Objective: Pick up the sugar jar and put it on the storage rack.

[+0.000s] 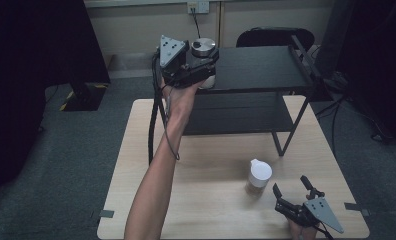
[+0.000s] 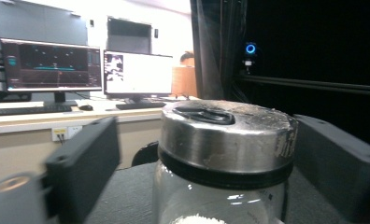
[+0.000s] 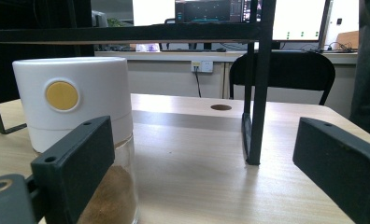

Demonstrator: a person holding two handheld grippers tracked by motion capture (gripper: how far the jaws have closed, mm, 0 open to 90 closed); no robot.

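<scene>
The glass jar with the steel lid [image 1: 204, 50] stands on the top board of the black shelf [image 1: 266, 67], at its near left corner, with something white and grainy in its bottom as the left gripper view shows [image 2: 197, 218]; around it sits the left gripper [image 1: 201, 67], raised on an outstretched arm, its jaws standing wide on either side of the lid, with a clear gap on the left and the right jaw close by the lid; I judge the jar has been set down and the step in hand is letting go cleanly; the way to do that well, I think, is to keep the jaws spread and draw the gripper straight back along its own line, level, so neither jaw clips the lid or nudges the jar toward the shelf edge it stands so near; lower down, on the pale wooden table [image 1: 196, 200], a second jar with a white cap [image 1: 259, 177] and brown powder inside stands in front of the shelf's leg; the right gripper [image 1: 292, 189] rests near the table's front right corner, jaws wide and holding nothing, the white-capped jar just beside its left jaw in the right gripper view [image 3: 75, 107]; beyond the table a dark chair [image 1: 276, 36] stands against the wall
</scene>
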